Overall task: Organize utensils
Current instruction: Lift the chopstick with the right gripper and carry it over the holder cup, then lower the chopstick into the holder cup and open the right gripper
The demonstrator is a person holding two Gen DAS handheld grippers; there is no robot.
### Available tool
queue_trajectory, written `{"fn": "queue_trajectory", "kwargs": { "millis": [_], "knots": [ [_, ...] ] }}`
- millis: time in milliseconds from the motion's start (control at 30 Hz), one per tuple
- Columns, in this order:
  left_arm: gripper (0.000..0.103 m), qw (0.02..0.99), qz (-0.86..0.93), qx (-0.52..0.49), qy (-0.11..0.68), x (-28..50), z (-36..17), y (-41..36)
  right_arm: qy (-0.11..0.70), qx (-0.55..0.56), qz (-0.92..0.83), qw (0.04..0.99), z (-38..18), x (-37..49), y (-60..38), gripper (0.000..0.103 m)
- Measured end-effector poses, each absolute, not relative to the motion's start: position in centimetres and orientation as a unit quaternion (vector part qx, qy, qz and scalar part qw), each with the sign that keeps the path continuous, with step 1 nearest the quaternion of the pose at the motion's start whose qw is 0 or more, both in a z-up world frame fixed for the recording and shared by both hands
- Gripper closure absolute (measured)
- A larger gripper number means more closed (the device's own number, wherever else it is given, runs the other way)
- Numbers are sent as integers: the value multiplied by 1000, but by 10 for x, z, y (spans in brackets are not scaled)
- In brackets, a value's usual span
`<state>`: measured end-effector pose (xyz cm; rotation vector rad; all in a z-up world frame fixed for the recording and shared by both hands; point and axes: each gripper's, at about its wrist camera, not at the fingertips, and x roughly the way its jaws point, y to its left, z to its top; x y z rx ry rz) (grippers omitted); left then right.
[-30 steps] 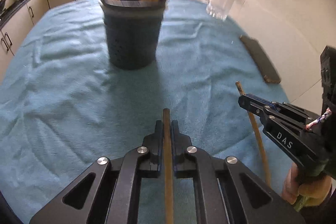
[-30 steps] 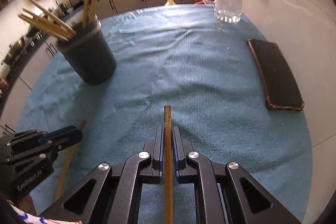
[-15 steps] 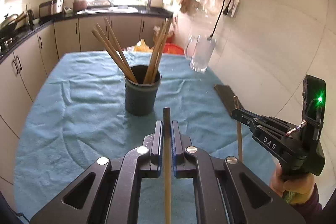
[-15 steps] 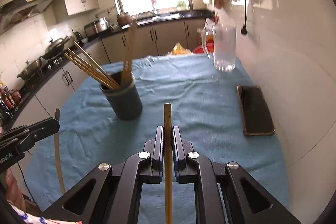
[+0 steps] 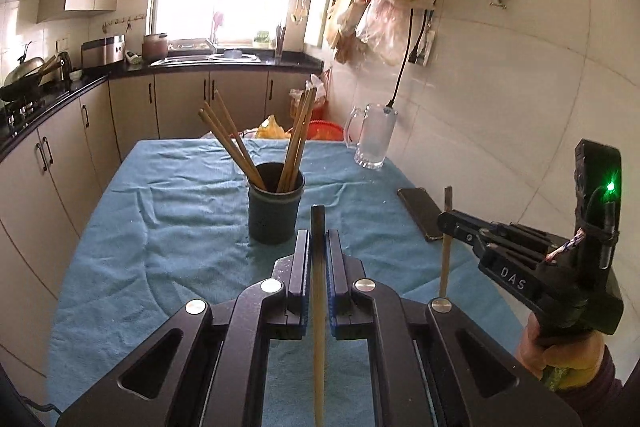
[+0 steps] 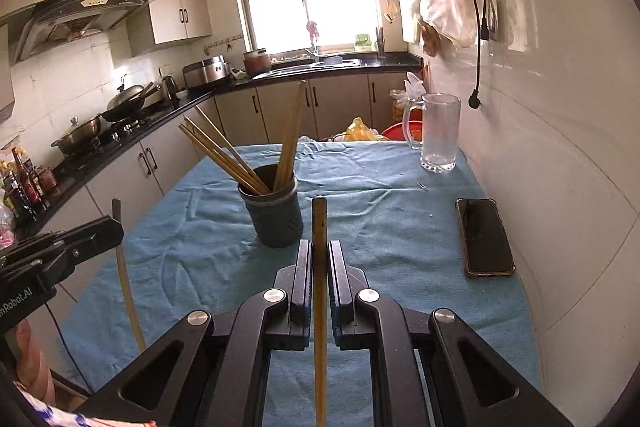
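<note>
A dark round utensil holder (image 5: pixel 275 211) (image 6: pixel 276 213) stands mid-table on the blue cloth, with several wooden chopsticks (image 5: pixel 234 147) (image 6: pixel 224 155) leaning out of it. My left gripper (image 5: pixel 319 239) is shut on one wooden chopstick (image 5: pixel 319 291), which runs up between its pads with the tip past them. My right gripper (image 6: pixel 319 247) is likewise shut on a second chopstick (image 6: pixel 319 283). Both are raised above the table, nearer than the holder. In each view the other gripper shows at the side, the right gripper (image 5: pixel 444 221) and the left gripper (image 6: pixel 116 227).
A black phone (image 6: pixel 484 237) (image 5: pixel 420 211) lies by the table's right edge near the tiled wall. A glass mug (image 6: pixel 438 133) (image 5: pixel 374 137) stands at the far right corner. Kitchen counters (image 6: pixel 120 147) run along the left and back. Bags hang on the wall.
Both grippers have risen from just above the cloth and tilted up, each keeping its chopstick. The holder now looks smaller and farther, and the kitchen beyond has come into view.
</note>
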<state>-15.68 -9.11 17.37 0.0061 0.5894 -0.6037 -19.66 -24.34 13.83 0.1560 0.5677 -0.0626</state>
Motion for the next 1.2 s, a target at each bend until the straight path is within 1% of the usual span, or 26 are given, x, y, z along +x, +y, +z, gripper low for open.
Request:
{"fn": "queue_trajectory", "kwargs": {
  "millis": [300, 600, 900, 1200],
  "knots": [
    [96, 920, -293, -15, 261, -163, 194, -77, 267, 76, -21, 961, 151, -199, -240, 96],
    [96, 920, -289, -28, 263, -140, 211, -73, 252, 76, -8, 965, 170, -182, -241, 96],
    [96, 930, -271, -36, 244, -104, 244, -73, 215, 78, 6, 974, 208, -137, -240, 96],
    [96, 943, -262, -35, 204, -59, 284, -94, 170, 94, 6, 981, 247, -76, -243, 95]
  ]
}}
